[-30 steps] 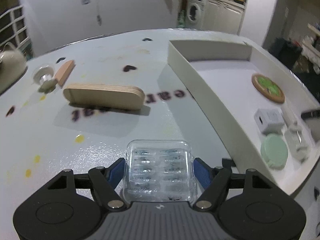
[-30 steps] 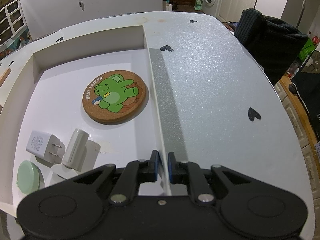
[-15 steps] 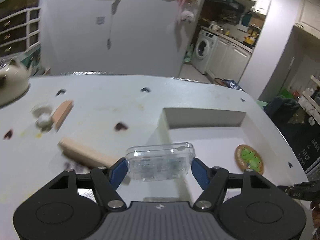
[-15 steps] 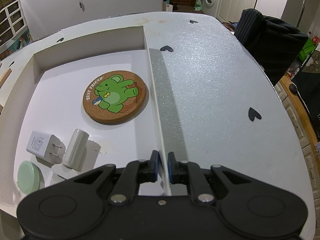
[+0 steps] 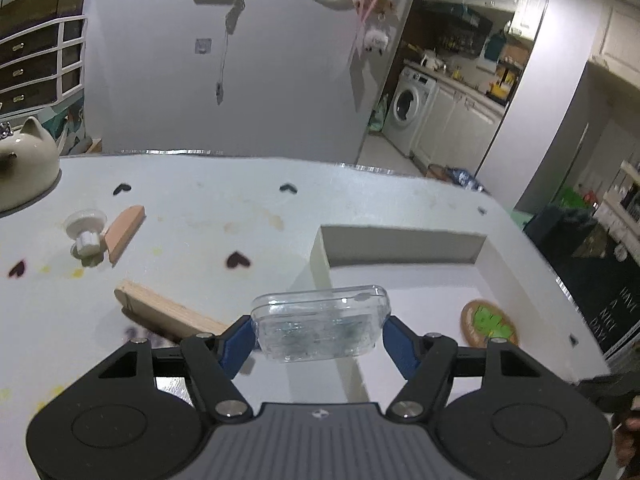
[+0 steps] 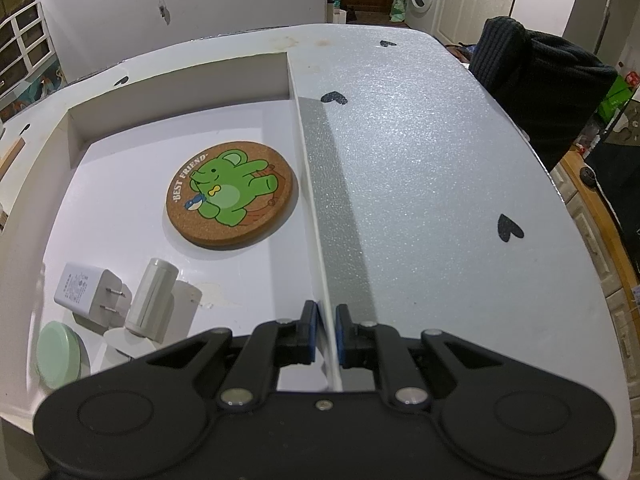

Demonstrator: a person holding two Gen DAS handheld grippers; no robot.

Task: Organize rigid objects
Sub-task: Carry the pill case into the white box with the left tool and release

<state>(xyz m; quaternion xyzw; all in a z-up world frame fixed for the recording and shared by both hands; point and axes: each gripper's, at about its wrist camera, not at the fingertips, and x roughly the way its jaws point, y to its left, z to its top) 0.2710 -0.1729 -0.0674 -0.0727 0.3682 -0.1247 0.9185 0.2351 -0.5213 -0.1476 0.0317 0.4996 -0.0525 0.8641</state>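
My left gripper [image 5: 318, 332] is shut on a clear plastic case [image 5: 320, 328], held off the table above the left wall of the white tray [image 5: 400, 240]. In the right wrist view my right gripper [image 6: 324, 336] is shut on the tray's thin right wall [image 6: 310, 184], one blue pad on each side. Inside the tray lie a cork coaster with a green animal [image 6: 232, 192], a white plug adapter [image 6: 86, 292], a white cylinder [image 6: 154, 300] and a pale green round lid [image 6: 58, 354]. The coaster [image 5: 488, 322] also shows in the left wrist view.
On the table left of the tray lie a long wooden block [image 5: 168, 316], a small tan wedge [image 5: 124, 232] and a white knob [image 5: 86, 232]. A cream teapot [image 5: 24, 160] stands at the far left. A dark garment [image 6: 536, 92] hangs at the table's right edge.
My left gripper has risen off the table with the clear case and tilted up, so the room's far wall now shows. The right gripper and the tray have not moved.
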